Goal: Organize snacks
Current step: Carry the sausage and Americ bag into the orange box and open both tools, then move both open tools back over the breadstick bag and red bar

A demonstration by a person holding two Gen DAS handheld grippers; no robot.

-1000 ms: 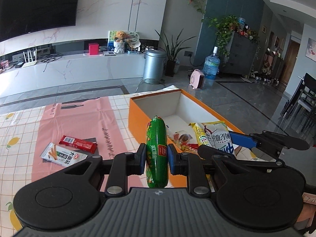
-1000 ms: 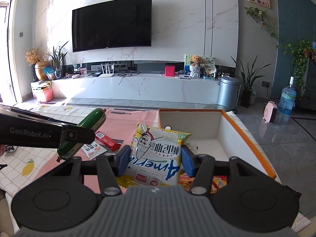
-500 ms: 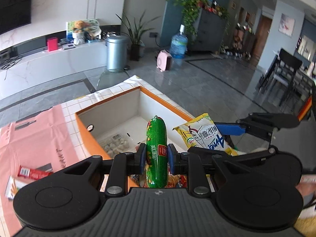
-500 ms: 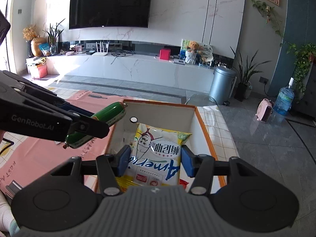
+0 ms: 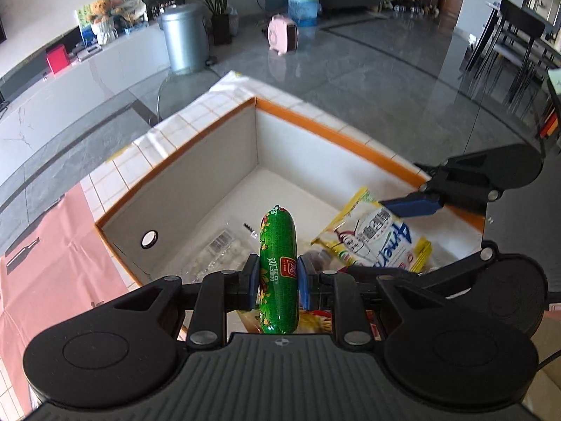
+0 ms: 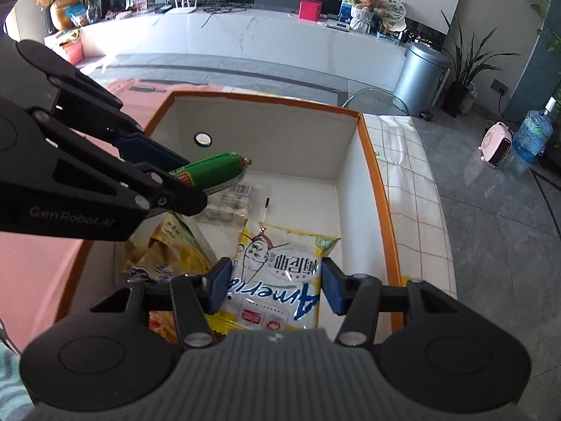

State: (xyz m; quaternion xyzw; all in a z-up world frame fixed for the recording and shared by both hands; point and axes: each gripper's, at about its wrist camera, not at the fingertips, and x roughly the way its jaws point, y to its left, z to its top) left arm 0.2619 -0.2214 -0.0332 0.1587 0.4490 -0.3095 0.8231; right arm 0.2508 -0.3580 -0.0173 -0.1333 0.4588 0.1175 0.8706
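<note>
Right hand-held gripper (image 6: 276,287) clamping yellow snack bag (image 6: 277,280) over orange box (image 6: 377,189), green sausage (image 6: 214,172) beside

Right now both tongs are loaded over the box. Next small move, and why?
Probably lower the left tongs a little and open them. They are shut on the sausage, which already hangs inside the box rim, above the clear packet on the floor. The right tongs, shut on the bag, sit alongside and can release after.
</note>
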